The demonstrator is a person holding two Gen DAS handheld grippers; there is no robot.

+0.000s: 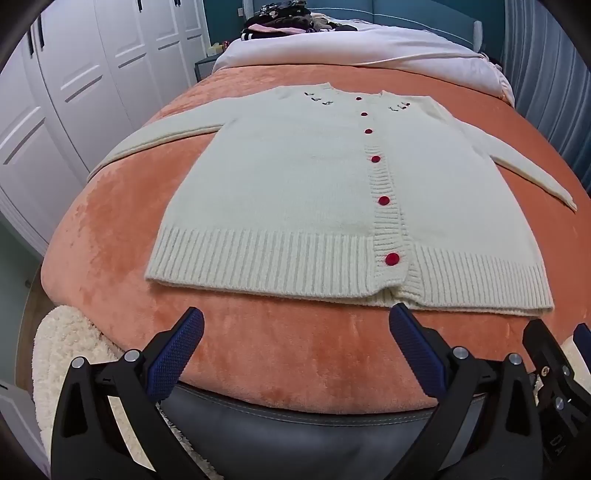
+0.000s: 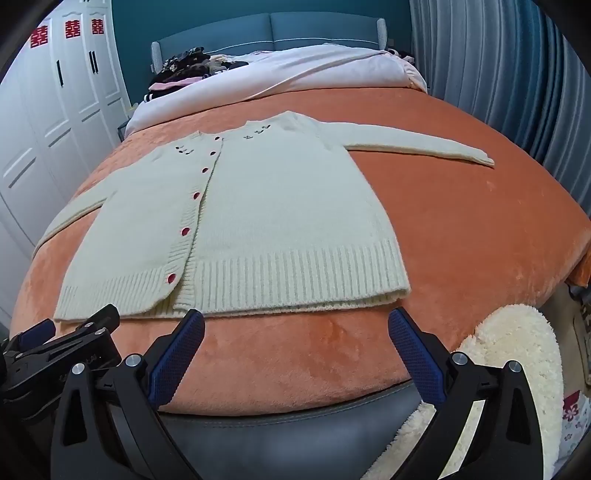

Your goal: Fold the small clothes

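A cream knitted cardigan (image 1: 295, 192) with red buttons (image 1: 392, 259) lies flat and buttoned on the orange blanket (image 1: 277, 332), sleeves spread to both sides. In the right wrist view the same cardigan (image 2: 266, 221) shows its right sleeve (image 2: 417, 147) stretched out. My left gripper (image 1: 295, 317) hovers just short of the ribbed hem, jaws wide open and empty. My right gripper (image 2: 295, 317) stands the same way before the hem's right half, open with nothing between its blue pads (image 2: 177, 354). The right gripper's tip (image 1: 546, 354) shows at the left view's lower right.
A white duvet (image 1: 351, 44) and a pile of dark clothes (image 1: 284, 18) lie at the bed's head. White wardrobes (image 1: 74, 92) stand on the left, blue curtains (image 2: 498, 74) on the right. A fluffy cream rug (image 2: 517, 362) lies by the bed's dark foot edge (image 1: 295, 417).
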